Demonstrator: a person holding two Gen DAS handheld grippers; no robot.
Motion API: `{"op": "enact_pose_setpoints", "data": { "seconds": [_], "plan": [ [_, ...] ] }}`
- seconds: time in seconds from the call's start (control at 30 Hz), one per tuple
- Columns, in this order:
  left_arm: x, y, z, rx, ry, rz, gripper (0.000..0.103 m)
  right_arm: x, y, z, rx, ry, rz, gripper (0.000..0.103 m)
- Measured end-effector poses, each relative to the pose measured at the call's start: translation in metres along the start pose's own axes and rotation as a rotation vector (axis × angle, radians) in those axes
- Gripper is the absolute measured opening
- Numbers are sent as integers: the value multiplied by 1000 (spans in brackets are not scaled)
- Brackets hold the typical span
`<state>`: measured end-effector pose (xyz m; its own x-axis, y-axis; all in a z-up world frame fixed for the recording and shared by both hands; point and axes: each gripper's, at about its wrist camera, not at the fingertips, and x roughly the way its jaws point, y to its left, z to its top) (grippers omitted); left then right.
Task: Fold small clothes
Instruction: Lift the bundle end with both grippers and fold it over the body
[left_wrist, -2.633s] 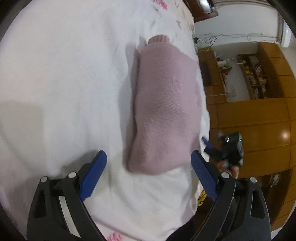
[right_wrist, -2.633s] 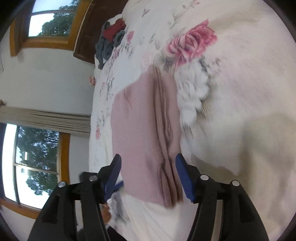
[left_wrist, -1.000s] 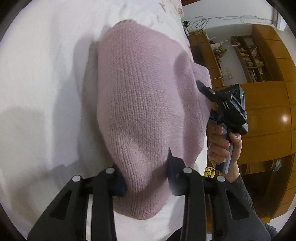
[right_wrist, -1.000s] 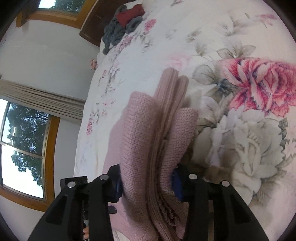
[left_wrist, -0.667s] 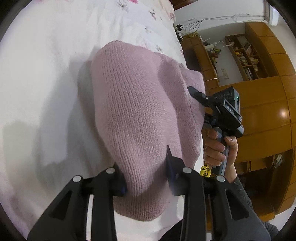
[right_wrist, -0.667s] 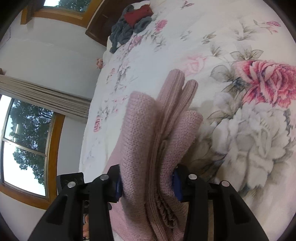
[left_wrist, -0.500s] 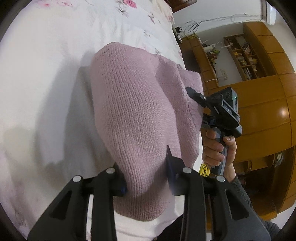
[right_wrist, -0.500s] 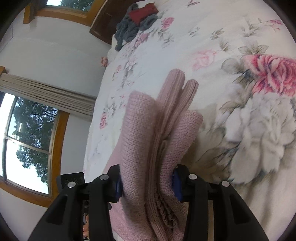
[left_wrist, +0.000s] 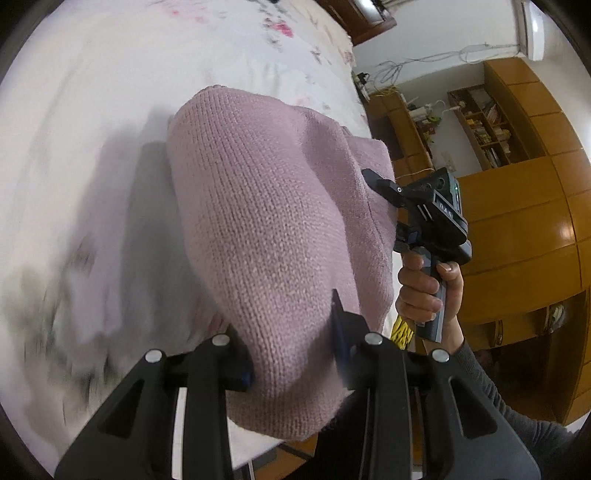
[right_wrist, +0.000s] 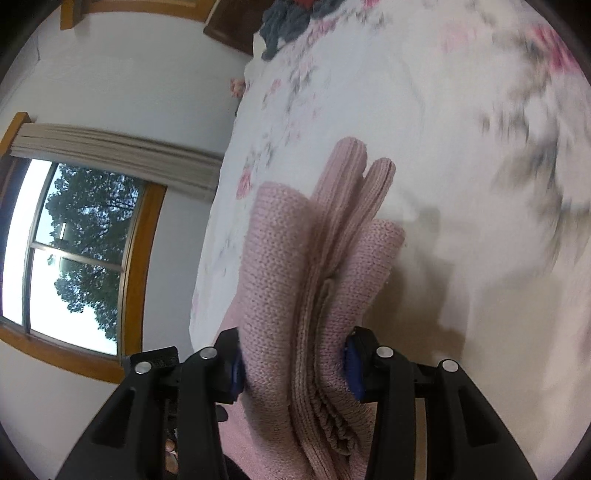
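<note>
1. Pink knit sweater (left_wrist: 266, 221) hangs lifted above the floral bedspread (left_wrist: 110, 92).
2. Left tool (left_wrist: 291, 354) clenches its near edge.
3. Right tool (right_wrist: 295, 358) grips the bunched layers.

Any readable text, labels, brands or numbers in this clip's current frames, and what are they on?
Right tongs: small pale letters on the black body in the left wrist view, too small and skewed to read.
Yellow item with black marks at the bed edge: unreadable, mostly hidden.
Pink sweater and floral bedspread: no text.
</note>
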<state>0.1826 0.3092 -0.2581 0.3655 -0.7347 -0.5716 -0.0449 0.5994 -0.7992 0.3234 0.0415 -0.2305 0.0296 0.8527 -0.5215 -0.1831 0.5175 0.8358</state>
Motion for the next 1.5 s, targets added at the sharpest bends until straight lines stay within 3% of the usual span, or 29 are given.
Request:
{"op": "enact_pose_setpoints", "data": {
  "seconds": [0.2,0.27,0.33,0.4,0.47,0.53,0.6,0.67,0.73,0.8,0.9,1.0,1.1,1.2,1.37,1.43,1.47,1.5],
  "plan": [
    [10,58,-63,-149,22,27,34,35,-34,-51,70,54,-46,44],
    [15,75,-69,-225,20,23,44,38,-49,-54,116,52,-75,51],
    [11,82,-75,-265,-2,72,68,30,-63,-54,181,30,-106,65],
    [-4,76,-77,-254,-58,108,77,12,-67,-56,217,-26,-93,66],
    [-34,65,-81,-221,-159,172,79,-14,-62,-61,231,-98,-55,66],
    [-64,49,-88,-157,-253,176,82,-27,-48,-66,192,-118,-35,62],
    [-73,37,-93,-116,-265,116,82,-26,-32,-71,132,-101,-42,53],
    [-65,26,-95,-71,-235,48,81,-13,-22,-76,70,-65,-117,52],
    [-43,23,-98,-39,-165,21,75,5,-21,-77,49,-33,-170,48],
    [-23,26,-102,-47,-106,18,72,18,-15,-78,33,-18,-194,19],
    [0,38,-112,-80,-57,34,72,6,-1,-78,-24,-96,-219,14],
    [17,44,-111,-90,0,45,70,5,-29,-87,42,-142,-303,13],
    [14,30,-105,-50,36,63,71,10,-39,-87,59,-114,-233,21],
    [-15,14,-85,-22,-36,-15,72,-2,-32,-76,44,-140,-186,34],
    [-43,3,-14,-35,-183,-102,76,4,-35,-42,77,-156,-203,38],
    [-38,7,9,-55,-188,-124,76,19,-33,-34,92,-135,-200,28],
    [-33,12,19,-64,-185,-119,76,20,-26,-32,57,-137,-206,13],
    [-27,13,25,-73,-178,-112,76,17,-15,-33,-6,-158,-230,11]
  ]
}}
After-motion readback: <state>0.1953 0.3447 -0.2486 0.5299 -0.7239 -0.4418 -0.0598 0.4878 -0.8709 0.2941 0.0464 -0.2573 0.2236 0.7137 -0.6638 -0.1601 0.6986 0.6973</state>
